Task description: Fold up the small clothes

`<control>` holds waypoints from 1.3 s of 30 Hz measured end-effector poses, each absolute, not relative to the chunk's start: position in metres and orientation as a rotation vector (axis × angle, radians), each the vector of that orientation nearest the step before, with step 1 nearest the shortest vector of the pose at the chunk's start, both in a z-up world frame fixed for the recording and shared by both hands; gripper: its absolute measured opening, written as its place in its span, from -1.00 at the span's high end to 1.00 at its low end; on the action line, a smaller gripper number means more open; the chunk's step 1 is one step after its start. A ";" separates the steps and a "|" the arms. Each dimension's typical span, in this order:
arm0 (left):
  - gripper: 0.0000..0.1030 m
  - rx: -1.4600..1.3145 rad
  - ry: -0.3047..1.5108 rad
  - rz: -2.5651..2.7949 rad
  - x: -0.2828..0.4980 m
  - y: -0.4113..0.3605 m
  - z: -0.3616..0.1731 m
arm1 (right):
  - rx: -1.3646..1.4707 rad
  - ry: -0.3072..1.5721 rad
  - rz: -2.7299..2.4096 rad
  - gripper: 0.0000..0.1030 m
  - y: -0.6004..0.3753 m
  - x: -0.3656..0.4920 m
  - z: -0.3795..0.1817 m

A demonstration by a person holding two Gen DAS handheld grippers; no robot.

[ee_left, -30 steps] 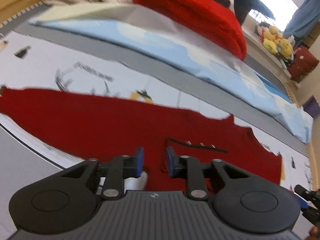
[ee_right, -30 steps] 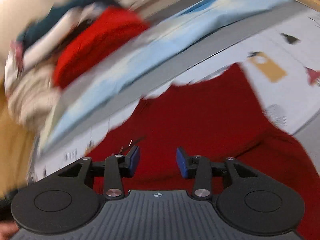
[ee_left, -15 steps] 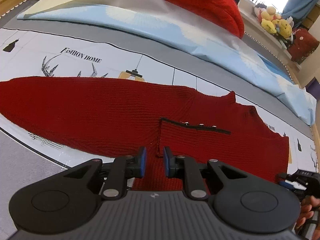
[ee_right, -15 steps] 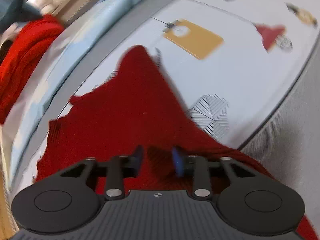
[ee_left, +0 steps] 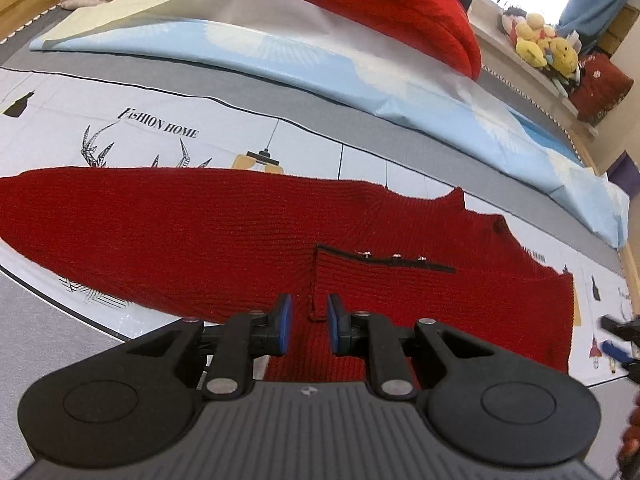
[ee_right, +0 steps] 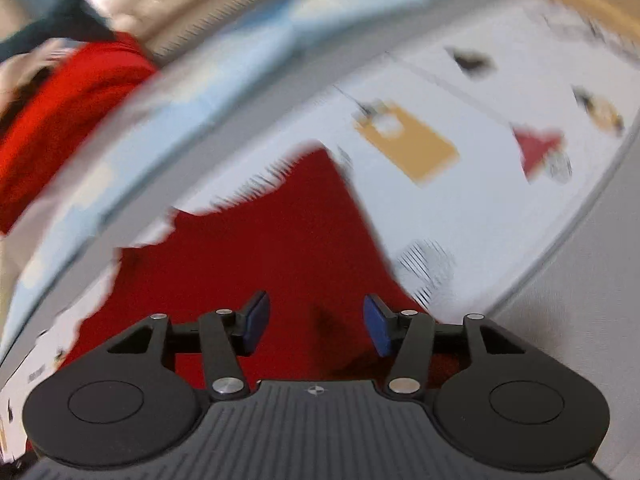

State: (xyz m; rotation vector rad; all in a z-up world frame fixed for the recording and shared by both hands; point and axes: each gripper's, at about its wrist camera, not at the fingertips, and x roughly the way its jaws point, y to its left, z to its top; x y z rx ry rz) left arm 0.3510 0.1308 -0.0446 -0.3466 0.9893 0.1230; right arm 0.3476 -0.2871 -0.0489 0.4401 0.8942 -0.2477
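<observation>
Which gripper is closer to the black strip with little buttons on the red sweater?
Left. The left gripper hangs just below the black strip; the right gripper sits off past the sweater's far edge.

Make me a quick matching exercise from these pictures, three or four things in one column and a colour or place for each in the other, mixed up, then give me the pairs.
Things:
1. knitted sweater
2. folded sheet
3. plush toys
4. pads of the left claw

Matches:
A. yellow, on the far shelf
B. dark red, spread flat on the printed cover
C. blue
D. pale blue and white, lying beyond the sweater

Pairs: 1-B, 2-D, 3-A, 4-C
</observation>
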 end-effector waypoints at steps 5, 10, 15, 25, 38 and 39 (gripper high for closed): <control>0.62 -0.364 0.980 0.128 0.347 0.134 -0.040 | 0.306 0.754 -0.167 -0.11 -0.247 0.313 0.021; 0.60 -0.367 0.974 0.134 0.344 0.135 -0.038 | 0.270 0.631 0.017 -0.42 -0.211 0.280 0.058; 0.60 -0.356 0.968 0.167 0.340 0.139 -0.042 | 0.166 0.703 0.092 -0.33 -0.193 0.283 0.029; -0.17 -0.361 0.885 0.240 0.348 0.150 -0.037 | 0.193 0.592 0.120 -0.39 -0.203 0.307 0.029; -0.64 -0.527 0.775 0.412 0.347 0.215 -0.019 | 0.132 0.567 0.152 -0.54 -0.203 0.297 0.034; -0.64 -0.564 0.770 0.421 0.345 0.225 -0.020 | 0.127 0.571 0.144 -0.54 -0.203 0.297 0.034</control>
